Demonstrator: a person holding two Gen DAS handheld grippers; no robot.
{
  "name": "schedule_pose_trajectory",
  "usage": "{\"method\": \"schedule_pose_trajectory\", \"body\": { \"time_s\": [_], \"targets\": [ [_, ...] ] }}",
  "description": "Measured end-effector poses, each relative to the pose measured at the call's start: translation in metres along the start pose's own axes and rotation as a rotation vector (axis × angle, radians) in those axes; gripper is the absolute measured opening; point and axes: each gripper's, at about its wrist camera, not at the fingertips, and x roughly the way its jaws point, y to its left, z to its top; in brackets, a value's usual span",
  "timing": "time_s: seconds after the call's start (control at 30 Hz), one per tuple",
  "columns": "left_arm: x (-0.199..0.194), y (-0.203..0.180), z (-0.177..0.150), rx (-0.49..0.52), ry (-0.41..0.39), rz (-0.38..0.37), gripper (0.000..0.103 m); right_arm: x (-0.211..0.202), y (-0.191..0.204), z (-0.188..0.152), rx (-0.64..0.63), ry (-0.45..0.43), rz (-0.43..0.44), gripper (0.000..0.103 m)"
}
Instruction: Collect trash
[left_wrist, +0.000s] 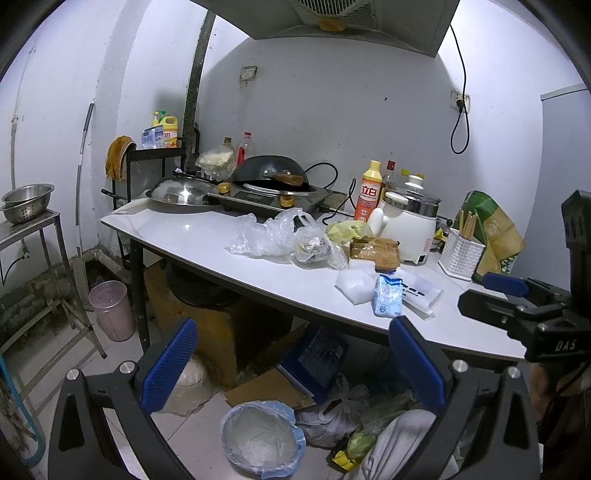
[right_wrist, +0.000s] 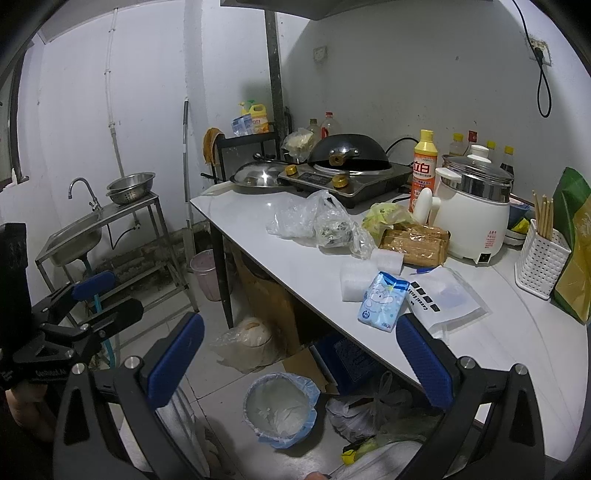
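Blue pads line both pairs of tongs, and both pairs stand wide apart with nothing between them. The left tongs (left_wrist: 293, 363) hang in front of the table edge, over the floor, and the right tongs (right_wrist: 301, 360) hang beside them at the same height.

On the white table (right_wrist: 491, 343) the trash lies in a loose row. A crumpled clear plastic bag (right_wrist: 301, 218) is nearest to the induction cooker (right_wrist: 340, 181), and a second small bag with dark scraps (right_wrist: 334, 230) touches it. Just beside these there is a yellow-green bag (right_wrist: 384, 218) and a brown packet of crackers (right_wrist: 415, 243), which leans against the white electric pot (right_wrist: 472, 218). Two pieces of white foam (right_wrist: 360, 278) lie in front of the crackers. A light blue tissue pack (right_wrist: 382, 304) lies partly on a white zip pouch with black print (right_wrist: 448, 301), close to the table edge.

On the floor under the table edge stands a small bin with a blue liner (right_wrist: 282, 410). Inside it I see only pale crumpled plastic. More plastic bags (right_wrist: 364, 410) lie on the floor just beside the bin.
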Motion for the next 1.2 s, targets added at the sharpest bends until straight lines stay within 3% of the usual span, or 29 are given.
{"method": "schedule_pose_trajectory", "body": {
  "time_s": [0.93, 1.2],
  "targets": [
    [0.003, -0.003, -0.001, 0.005, 0.005, 0.004, 0.103, 0.005, -0.003, -0.002, 0.005, 0.005, 0.000, 0.103],
    [0.028, 0.003, 0.004, 0.025, 0.036, 0.015, 0.103, 0.022, -0.010, 0.001, 0.019, 0.021, -0.009, 0.103]
  ]
}}
